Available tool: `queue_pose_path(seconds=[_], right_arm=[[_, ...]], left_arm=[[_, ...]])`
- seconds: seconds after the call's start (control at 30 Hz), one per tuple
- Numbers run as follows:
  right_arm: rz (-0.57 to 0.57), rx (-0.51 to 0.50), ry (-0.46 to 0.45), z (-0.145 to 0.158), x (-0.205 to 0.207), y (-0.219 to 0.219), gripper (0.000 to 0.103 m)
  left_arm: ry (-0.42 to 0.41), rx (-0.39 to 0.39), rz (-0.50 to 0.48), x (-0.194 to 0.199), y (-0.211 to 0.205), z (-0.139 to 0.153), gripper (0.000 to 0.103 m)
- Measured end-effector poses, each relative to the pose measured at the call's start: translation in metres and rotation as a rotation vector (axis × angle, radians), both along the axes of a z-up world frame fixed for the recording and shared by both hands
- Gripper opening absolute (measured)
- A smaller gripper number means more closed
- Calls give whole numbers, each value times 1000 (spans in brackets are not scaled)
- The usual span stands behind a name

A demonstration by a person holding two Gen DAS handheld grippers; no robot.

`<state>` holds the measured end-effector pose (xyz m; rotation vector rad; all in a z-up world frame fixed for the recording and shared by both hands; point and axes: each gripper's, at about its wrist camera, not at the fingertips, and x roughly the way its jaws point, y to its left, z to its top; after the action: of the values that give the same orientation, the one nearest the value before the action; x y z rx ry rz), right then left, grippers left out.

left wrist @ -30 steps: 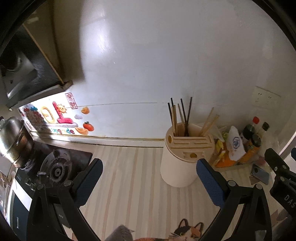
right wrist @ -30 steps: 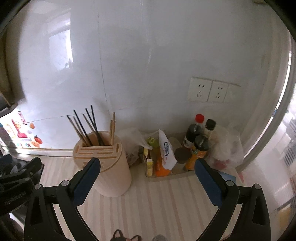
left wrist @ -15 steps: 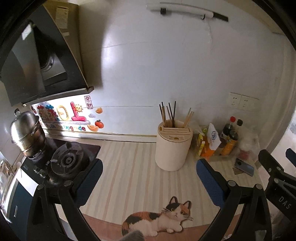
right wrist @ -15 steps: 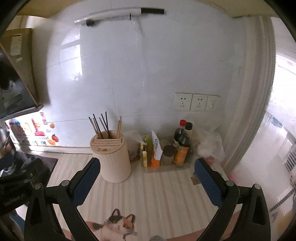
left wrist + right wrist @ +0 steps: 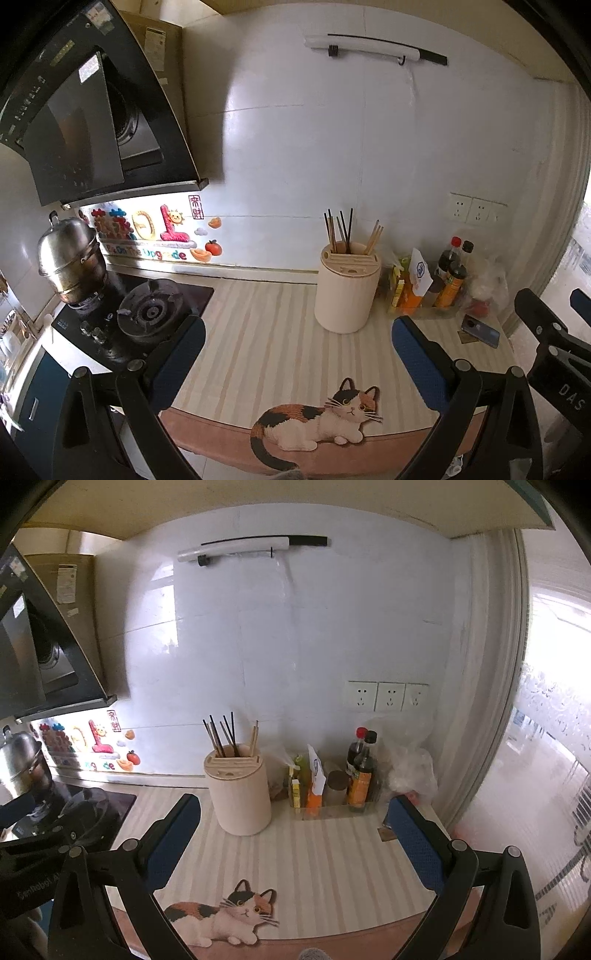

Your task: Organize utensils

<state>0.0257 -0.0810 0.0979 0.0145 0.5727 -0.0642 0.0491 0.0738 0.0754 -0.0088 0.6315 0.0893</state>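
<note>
Both hand-held grippers, left (image 5: 297, 354) and right (image 5: 295, 836), hang spread wide and empty above my striped desk (image 5: 325, 864); chopsticks (image 5: 221, 736) stand upright in the cream holder (image 5: 240, 797) by the wall.

I see a striped counter (image 5: 266, 343) carrying a cream utensil holder (image 5: 347, 291) near the wall, bottles (image 5: 452, 280) beside it, a phone (image 5: 480, 335), and a cat sticker (image 5: 317, 424) at the front edge.
</note>
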Motion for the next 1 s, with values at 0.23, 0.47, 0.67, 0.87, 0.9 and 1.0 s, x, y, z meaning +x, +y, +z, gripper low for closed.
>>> queue_pose_path(seconds=[0.23, 0.47, 0.67, 0.87, 0.9, 1.0], right_arm=[[-5, 4, -9, 4, -4, 5, 103], [-8, -8, -7, 4, -2, 7, 103], [-3, -14, 11, 0, 3, 9, 103], [-3, -18, 14, -1, 7, 9, 103], [-3, -18, 14, -1, 7, 9, 103], [-3, -17, 14, -2, 7, 10, 103]], left_arm=[[-5, 22, -8, -3, 1, 3, 103], [7, 25, -13, 0, 1, 1, 103], [9, 26, -8, 3, 2, 1, 103], [9, 25, -7, 4, 3, 0, 103], [10, 24, -5, 5, 4, 0, 103], [10, 24, -3, 6, 5, 0, 103]])
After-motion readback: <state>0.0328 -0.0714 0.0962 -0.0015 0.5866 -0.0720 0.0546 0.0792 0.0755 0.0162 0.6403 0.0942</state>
